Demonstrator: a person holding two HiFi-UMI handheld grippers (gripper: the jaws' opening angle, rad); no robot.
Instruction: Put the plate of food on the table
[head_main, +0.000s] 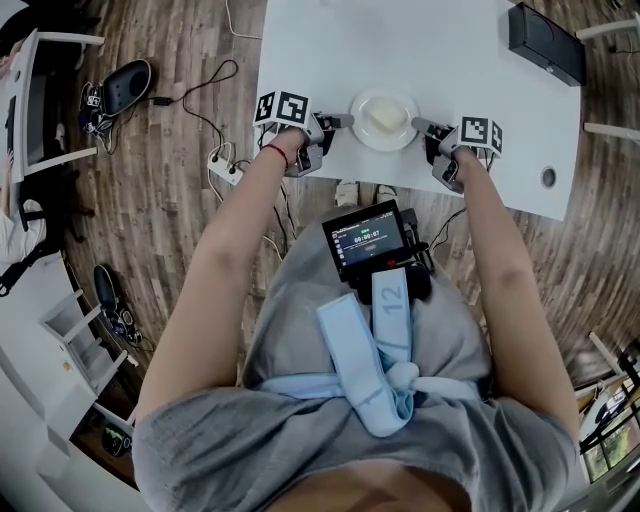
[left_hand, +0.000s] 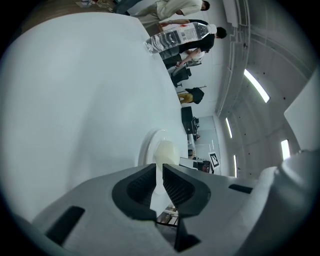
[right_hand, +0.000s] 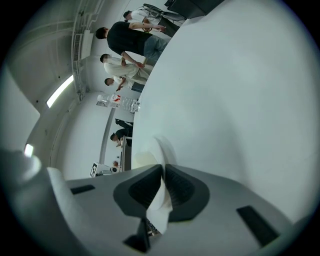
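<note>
Now we hold the plate (head_main: 364, 104) by two opposite edges, one gripper on each side, over the white table (head_main: 430, 50) and close to its near border. From the head view, the left gripper (head_main: 343, 121) reaches the plate's left rim and the right gripper (head_main: 420, 127) reaches its right rim, so the plate lies exactly between the two. The pale food (head_main: 388, 118) sits in the middle of the plate, apart from both grippers. In the left gripper view, the fingers (left_hand: 135, 187) of the left gripper (left_hand: 159, 172) are closed on the thin white rim, which passes straight between the dark ribbed pads. The plate (left_hand: 148, 142) runs away from them edge-on, and the food (left_hand: 167, 152) rises just beyond the tips without touching them. In the right gripper view we see the same. The fingers (right_hand: 186, 187) of the right gripper (right_hand: 164, 172) are clamped on the rim, and the plate (right_hand: 165, 146) and the food (right_hand: 141, 159) lie just ahead. We cannot tell whether the bottom of the plate touches the table or hangs a little above it. A black box (head_main: 545, 42) lies at the far right corner of the table, well apart from the plate. A small screen (head_main: 368, 238) hangs at our chest.
</note>
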